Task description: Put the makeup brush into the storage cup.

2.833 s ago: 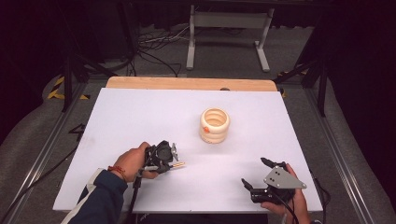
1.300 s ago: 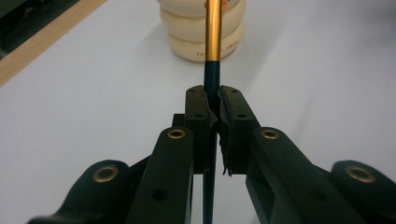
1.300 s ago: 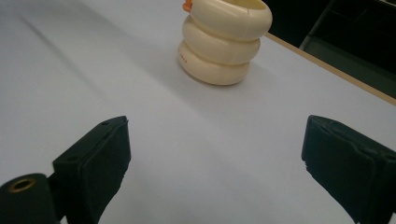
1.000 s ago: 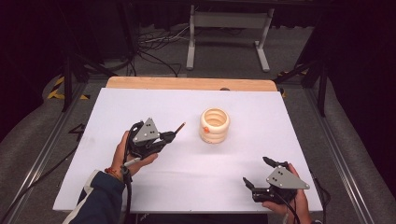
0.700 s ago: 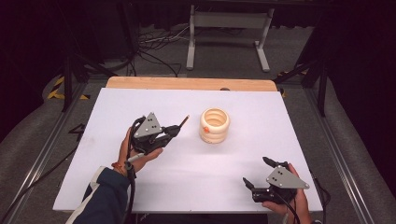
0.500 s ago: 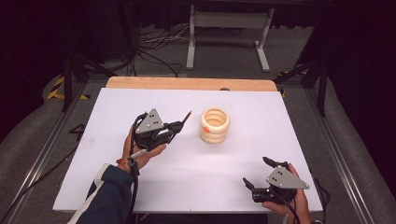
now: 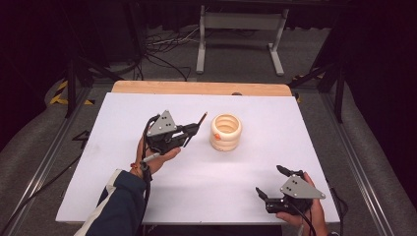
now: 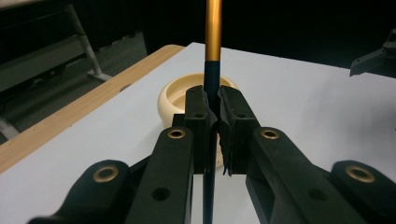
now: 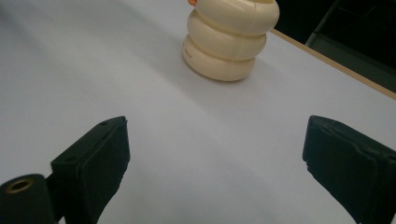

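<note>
Pen [image 8: 213, 42] is clamped between the pads of the left gripper [image 7: 189, 132], the jaws closed tight on its dark lower section; the golden upper section projects beyond the jaw tips. In the high view the pen [image 7: 200, 120] points up and away from that gripper, toward the holder [image 7: 226, 132], its tip just short of the holder's rim and apart from it. The left hand [image 7: 156, 156] carries the gripper above the table [image 7: 118, 162], not resting on it.

Holder is cream, built of three stacked rounded rings, open at the top, standing upright on the white surface. In the left gripper view it [image 8: 177, 98] sits directly beyond the jaws, partly hidden behind them. A small orange mark shows on its rim; what it is cannot be told.

Right gripper [image 7: 273, 182] is held low at the near right corner of the table, well apart from the holder. Its jaws are spread wide with nothing between them. In the right gripper view the holder [image 9: 229, 39] stands ahead, between the two pads [image 9: 100, 151] and far beyond them.
</note>
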`<state>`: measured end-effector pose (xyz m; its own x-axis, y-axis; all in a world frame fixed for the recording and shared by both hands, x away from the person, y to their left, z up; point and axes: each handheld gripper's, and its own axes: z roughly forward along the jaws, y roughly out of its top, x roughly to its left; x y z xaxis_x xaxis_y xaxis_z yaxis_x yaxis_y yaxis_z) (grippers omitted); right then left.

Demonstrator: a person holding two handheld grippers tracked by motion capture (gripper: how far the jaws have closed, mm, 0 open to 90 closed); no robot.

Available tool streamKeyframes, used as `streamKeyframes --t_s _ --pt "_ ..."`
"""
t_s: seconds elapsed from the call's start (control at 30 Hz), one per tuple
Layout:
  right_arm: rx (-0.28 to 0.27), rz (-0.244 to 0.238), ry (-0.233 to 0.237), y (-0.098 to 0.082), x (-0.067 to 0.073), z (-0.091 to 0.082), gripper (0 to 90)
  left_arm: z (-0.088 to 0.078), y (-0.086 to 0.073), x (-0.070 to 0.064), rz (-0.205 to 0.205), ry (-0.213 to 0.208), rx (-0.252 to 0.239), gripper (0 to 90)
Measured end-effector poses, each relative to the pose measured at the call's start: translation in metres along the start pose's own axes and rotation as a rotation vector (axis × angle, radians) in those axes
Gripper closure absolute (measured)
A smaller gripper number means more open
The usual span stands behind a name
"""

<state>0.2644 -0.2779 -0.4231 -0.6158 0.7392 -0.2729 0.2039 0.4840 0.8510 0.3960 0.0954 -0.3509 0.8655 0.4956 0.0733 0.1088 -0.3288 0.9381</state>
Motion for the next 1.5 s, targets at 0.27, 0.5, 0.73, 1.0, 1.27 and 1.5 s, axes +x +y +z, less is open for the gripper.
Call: streamKeyframes --t_s 0.27,0.5,0.73,1.0,1.27,1.5 --pt "-0.001 0.004 0.001 0.000 -0.001 0.000 8.1 0.008 0.005 0.001 -0.010 -0.019 -0.038 82.8" --pt "-0.004 0.004 0.000 0.000 -0.001 -0.001 8.1 0.016 0.009 0.003 -0.019 -0.026 -0.078 82.8" --pt "-0.004 0.002 -0.001 0.000 -0.001 -0.001 8.1 0.029 0.013 0.004 -0.030 -0.042 -0.123 82.8" --pt "-0.011 0.005 0.002 0.001 0.000 -0.001 8.1 0.043 0.025 0.003 -0.015 -0.069 -0.144 82.8" --pt "-0.010 0.010 -0.001 0.000 -0.001 -0.002 8.1 0.056 0.033 0.002 0.000 -0.075 -0.138 82.8" --pt "-0.009 0.006 -0.001 0.000 -0.001 -0.002 8.1 0.066 0.037 0.004 0.000 -0.081 -0.145 82.8"
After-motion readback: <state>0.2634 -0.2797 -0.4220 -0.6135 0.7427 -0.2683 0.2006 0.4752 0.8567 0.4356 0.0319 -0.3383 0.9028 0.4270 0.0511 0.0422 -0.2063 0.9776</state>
